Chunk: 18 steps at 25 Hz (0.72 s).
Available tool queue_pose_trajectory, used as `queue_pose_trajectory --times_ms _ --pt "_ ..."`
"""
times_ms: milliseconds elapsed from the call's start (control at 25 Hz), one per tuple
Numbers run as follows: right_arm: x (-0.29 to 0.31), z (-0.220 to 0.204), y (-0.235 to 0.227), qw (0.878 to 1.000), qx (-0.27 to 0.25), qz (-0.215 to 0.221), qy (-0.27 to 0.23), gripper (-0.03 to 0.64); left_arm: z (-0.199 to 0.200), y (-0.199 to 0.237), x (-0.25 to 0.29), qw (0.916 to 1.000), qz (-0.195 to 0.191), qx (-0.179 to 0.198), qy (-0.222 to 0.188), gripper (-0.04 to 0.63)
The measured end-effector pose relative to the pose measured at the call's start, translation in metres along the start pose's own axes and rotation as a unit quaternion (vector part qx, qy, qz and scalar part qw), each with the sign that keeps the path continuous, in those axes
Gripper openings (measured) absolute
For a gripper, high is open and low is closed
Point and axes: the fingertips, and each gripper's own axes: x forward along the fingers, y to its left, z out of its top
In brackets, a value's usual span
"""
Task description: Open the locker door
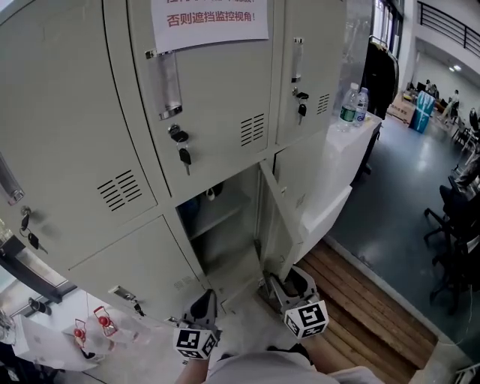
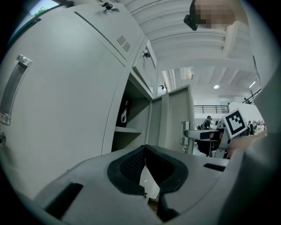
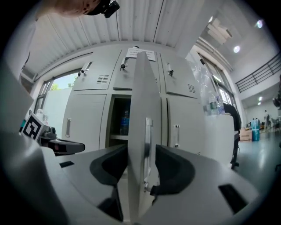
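At the lower left of the head view, two small red-tagged items (image 1: 91,324) sit close to the frame edge, too small to name. The left gripper (image 1: 202,306) hangs low in front of the lockers (image 1: 90,135), its jaws drawn together on nothing; the left gripper view shows only a pale sliver low in the slit between them.

Inside the open compartment (image 1: 225,225) hangs a dark item with a white loop (image 2: 124,113), hard to make out. A blue-labelled bottle (image 3: 124,122) stands on the shelf.

The locker door (image 1: 279,214), plain grey-beige metal, stands open and edge-on at lower centre. The right gripper (image 1: 289,286) clasps its lower end, and in the right gripper view the door and its metal handle (image 3: 148,145) fill the gap between the pads.

A printed notice (image 1: 210,19) is cropped at the top edge, and keys (image 1: 182,150) hang in the lock above the compartment. At upper right, two bottles (image 1: 352,105) stand on a white cabinet (image 1: 337,180) to the right of the door.
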Motion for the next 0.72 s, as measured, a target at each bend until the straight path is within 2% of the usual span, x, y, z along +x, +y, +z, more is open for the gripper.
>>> queue_pose_trajectory --times_ms 280,480,600,720 --pt "-0.028 -0.005 -0.067 0.996 0.008 -0.086 0.001 0.179 -0.006 -0.02 0.019 0.9995 -0.029 -0.002 0.01 0.009" --pt "-0.062 -0.02 -0.115 0.986 0.033 -0.164 0.015 0.164 -0.009 -0.039 0.032 0.9984 -0.054 -0.001 0.016 0.009" --pt "-0.087 -0.028 -0.138 0.974 0.074 -0.212 0.01 0.103 -0.011 -0.049 0.04 0.9974 -0.069 0.0 0.02 0.009" --pt "-0.105 -0.029 -0.147 0.969 0.073 -0.235 0.007 0.035 -0.012 -0.06 0.047 0.9962 -0.084 0.002 0.023 0.009"
